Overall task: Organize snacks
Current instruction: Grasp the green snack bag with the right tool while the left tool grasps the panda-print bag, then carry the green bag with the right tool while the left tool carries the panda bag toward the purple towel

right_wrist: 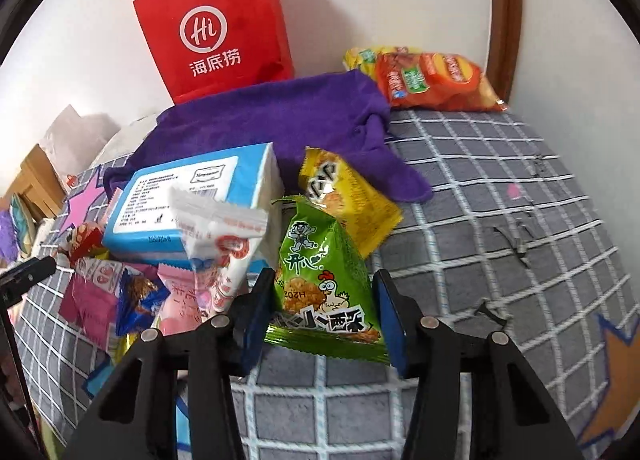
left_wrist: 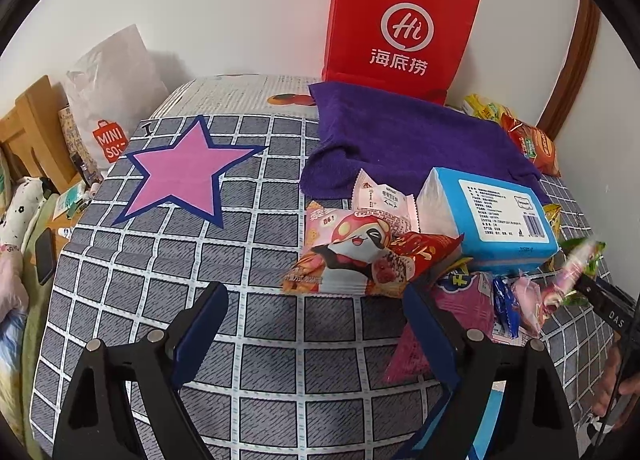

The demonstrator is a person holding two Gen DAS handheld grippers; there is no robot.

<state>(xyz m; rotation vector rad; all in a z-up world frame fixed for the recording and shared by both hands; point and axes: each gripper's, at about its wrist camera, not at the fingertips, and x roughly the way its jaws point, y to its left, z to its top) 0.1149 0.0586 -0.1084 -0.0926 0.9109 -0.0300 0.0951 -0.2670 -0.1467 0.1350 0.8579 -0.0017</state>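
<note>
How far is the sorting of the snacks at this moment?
Early stage. Nothing looks sorted yet: the pink star is bare. In hand: the right gripper closes around a green snack packet. The left gripper is open. Left: the snack pile beside the blue tissue pack.

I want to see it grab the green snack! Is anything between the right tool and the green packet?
No. The green packet already sits between the right tool's two fingers, nothing before it. A yellow packet lies just behind it, out of the way.
</note>
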